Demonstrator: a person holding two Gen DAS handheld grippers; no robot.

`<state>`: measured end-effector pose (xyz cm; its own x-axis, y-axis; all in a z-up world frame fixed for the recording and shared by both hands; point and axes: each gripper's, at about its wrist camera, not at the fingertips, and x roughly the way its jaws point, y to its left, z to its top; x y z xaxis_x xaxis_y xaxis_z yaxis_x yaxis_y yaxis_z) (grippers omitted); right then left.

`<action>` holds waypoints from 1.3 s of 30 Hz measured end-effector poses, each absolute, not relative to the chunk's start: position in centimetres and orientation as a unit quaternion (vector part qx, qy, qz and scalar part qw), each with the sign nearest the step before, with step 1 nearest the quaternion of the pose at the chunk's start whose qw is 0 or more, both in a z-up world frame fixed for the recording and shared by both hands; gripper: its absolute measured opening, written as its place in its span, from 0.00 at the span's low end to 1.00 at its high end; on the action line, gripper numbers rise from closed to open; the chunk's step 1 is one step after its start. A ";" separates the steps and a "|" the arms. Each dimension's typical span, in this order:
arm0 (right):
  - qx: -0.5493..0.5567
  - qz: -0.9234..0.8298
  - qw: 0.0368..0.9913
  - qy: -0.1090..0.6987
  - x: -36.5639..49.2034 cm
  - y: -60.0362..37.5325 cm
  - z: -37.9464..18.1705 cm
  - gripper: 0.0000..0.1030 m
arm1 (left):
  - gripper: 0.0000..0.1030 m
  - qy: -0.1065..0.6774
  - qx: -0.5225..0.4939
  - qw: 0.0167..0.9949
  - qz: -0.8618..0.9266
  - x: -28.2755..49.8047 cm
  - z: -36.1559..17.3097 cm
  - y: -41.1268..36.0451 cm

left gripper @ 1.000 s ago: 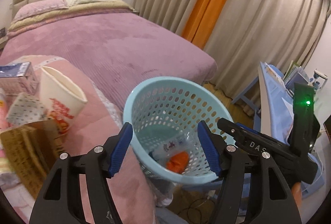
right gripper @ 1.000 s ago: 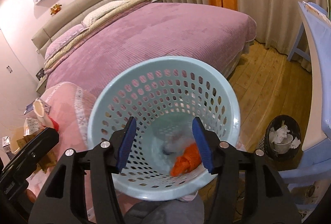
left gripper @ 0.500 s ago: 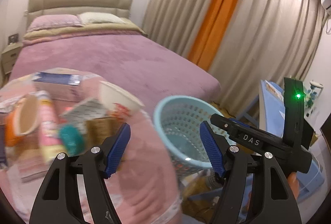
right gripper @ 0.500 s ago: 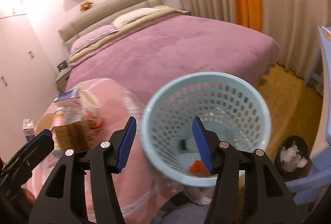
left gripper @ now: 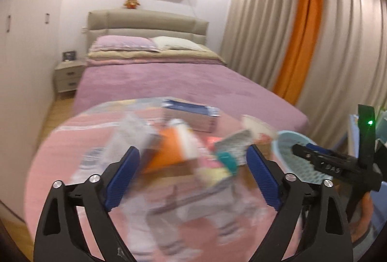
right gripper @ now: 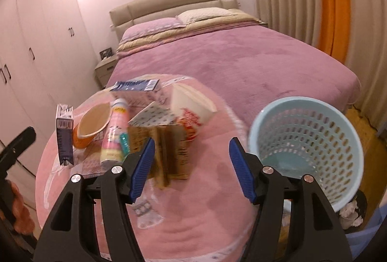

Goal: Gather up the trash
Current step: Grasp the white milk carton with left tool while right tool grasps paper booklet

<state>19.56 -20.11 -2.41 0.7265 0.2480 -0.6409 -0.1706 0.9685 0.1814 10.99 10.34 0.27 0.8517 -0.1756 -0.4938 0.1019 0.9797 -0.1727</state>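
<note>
**Trash on round table, both grippers empty**

Left gripper [left gripper: 192, 175]: jaws opening, nothing between them. Right gripper [right gripper: 192, 165]: jaws opening, empty. Ahead, on pink-clothed round table [right gripper: 193, 213]: brown cardboard packet [right gripper: 169, 150], pastel bottle [right gripper: 113, 133], white paper cup [right gripper: 191, 107], orange bowl [right gripper: 90, 125], dark carton [right gripper: 64, 133]. Light-blue perforated plastic basket [right gripper: 312, 153] stands beside table, right.

Pale blue perforated basket [right gripper: 312, 141]; pink tablecloth [right gripper: 193, 201]; mauve bedspread [right gripper: 229, 56]; orange bowl [right gripper: 83, 138]; orange curtain stripe [left gripper: 300, 32].
</note>
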 end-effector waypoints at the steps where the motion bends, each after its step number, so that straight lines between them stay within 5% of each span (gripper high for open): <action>1: 0.053 0.115 0.927 0.353 19.7 -19.6 -2.6 0.58 | 0.90 0.263 -0.065 0.960 -0.065 11.0 0.0 11.4; 12: 0.038 0.113 0.921 0.370 20.9 -16.5 -5.4 0.64 | 0.90 0.300 -0.087 0.948 -0.066 14.0 -4.2 18.6; 26: 0.019 0.099 0.919 0.382 22.2 -14.2 -6.9 0.65 | 0.89 0.322 -0.056 0.937 -0.125 17.3 -6.5 18.2; 39: 0.041 0.088 0.910 0.403 23.1 -15.2 -8.8 0.65 | 0.61 0.342 -0.064 0.926 -0.147 17.4 -7.6 17.1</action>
<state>23.11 -15.21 -8.84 0.6602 0.1928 -0.7259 -0.1273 0.9812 0.1448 17.35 17.11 -7.56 0.7224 -0.3162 -0.6149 0.2286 0.9485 -0.2192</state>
